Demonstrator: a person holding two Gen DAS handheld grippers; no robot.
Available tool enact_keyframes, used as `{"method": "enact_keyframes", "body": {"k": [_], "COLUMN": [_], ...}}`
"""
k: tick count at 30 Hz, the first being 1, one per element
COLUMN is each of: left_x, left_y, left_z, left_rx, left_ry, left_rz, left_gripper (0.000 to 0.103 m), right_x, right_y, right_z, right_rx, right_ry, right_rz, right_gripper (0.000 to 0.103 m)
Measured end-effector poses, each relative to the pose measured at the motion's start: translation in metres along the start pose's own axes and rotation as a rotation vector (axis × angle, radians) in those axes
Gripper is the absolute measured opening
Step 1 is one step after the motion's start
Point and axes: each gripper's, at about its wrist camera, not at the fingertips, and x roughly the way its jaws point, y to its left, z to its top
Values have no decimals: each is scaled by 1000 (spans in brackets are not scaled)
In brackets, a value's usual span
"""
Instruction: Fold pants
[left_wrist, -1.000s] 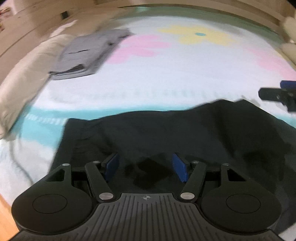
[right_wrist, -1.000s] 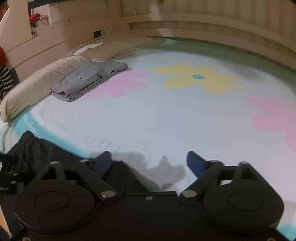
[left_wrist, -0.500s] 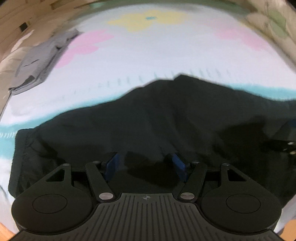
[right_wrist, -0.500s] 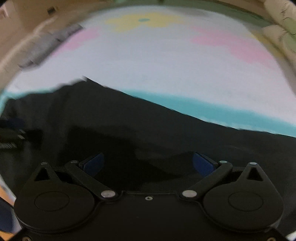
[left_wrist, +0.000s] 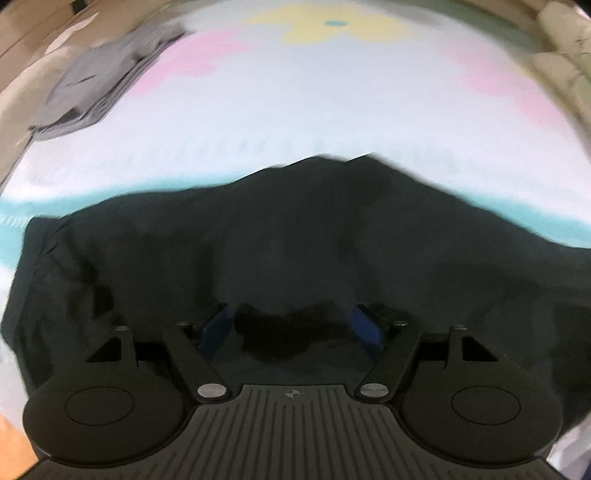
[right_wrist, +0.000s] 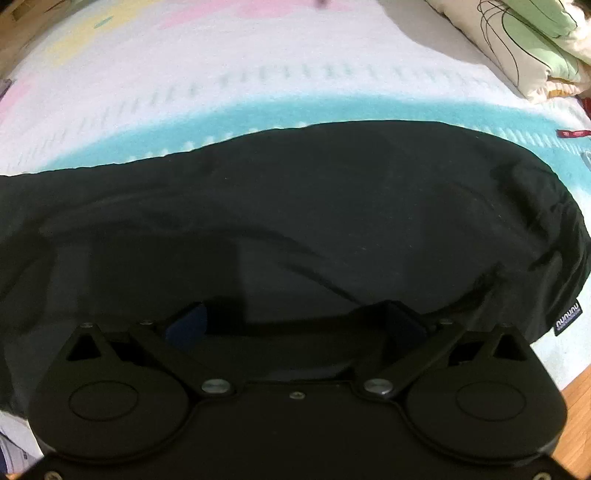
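Black pants (left_wrist: 295, 240) lie spread across the near edge of the flowered bedspread (left_wrist: 314, 110). My left gripper (left_wrist: 291, 328) points steeply down just above the dark cloth. Its jaws are opening, and its blue pads (left_wrist: 218, 328) stand apart with only flat cloth below them, nothing pinched. In the right wrist view the same pants (right_wrist: 314, 203) fill the middle, with a small label (right_wrist: 569, 317) at their right end. My right gripper (right_wrist: 295, 321) hovers over that cloth, wide open, with nothing between its fingers.
A folded grey garment (left_wrist: 99, 88) lies at the far left of the bed beside a pillow (left_wrist: 22, 85). Green and white pillows (right_wrist: 524, 44) are stacked at the far right. The bed's near edge drops to a wooden floor (right_wrist: 576, 384).
My right gripper swung from over the bare bedspread to over the pants and tipped downward. The left gripper shifted over the pants and its pads now stand a little wider apart.
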Motion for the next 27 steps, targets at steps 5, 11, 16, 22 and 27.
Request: {"method": "enact_keyframes", "body": {"k": [5, 11, 16, 22, 27], "left_x": [-2, -14, -24, -22, -9], "left_y": [-38, -73, -99, -139, -157], "left_z": [1, -9, -20, -44, -67], "left_rx": [130, 253, 341, 516, 614], "left_ry": [-25, -72, -107, -120, -73], "left_rz": [5, -39, -97, -160, -182], "left_gripper": [70, 70, 70, 70, 70], "right_x": [-2, -3, 2, -5, -35], "right_y": [5, 10, 15, -5, -65], "right_z": [-4, -10, -17, -10, 19], "right_rx": [-90, -189, -241, -126, 157], "right_ry": [44, 142, 211, 192, 53], "right_rz": [12, 20, 30, 116, 287], "right_gripper": [102, 102, 103, 102, 102]}}
